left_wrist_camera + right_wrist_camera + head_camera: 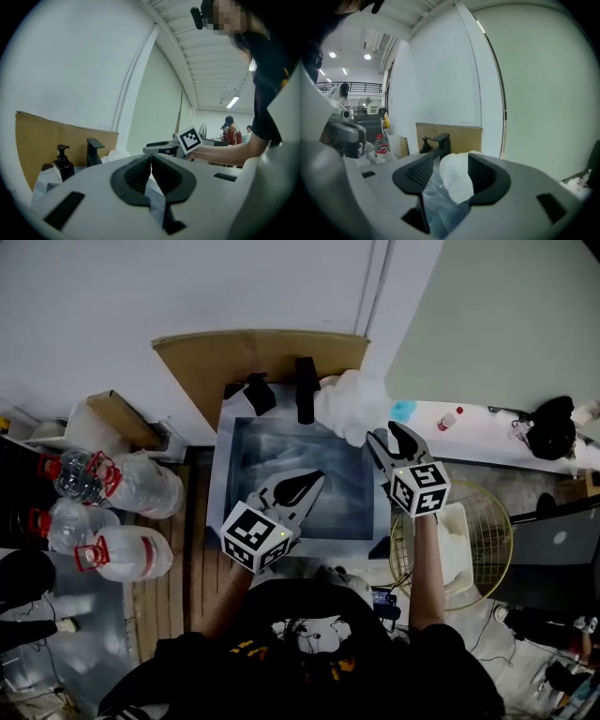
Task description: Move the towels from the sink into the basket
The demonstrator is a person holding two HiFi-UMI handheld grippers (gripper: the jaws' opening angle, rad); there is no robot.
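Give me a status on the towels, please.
Left gripper shut, empty. Right gripper open, facing the towel on the sink's back corner. White cloth in the basket. Tap close beside the towel.

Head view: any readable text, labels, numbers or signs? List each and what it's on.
No readable text anywhere.
White cube on the left gripper and white cube on the right gripper: black square marker patterns, no letters.
Yellow print on the person's black shirt: too blurred to read.
Clear plastic water bottles with red caps: no legible label.
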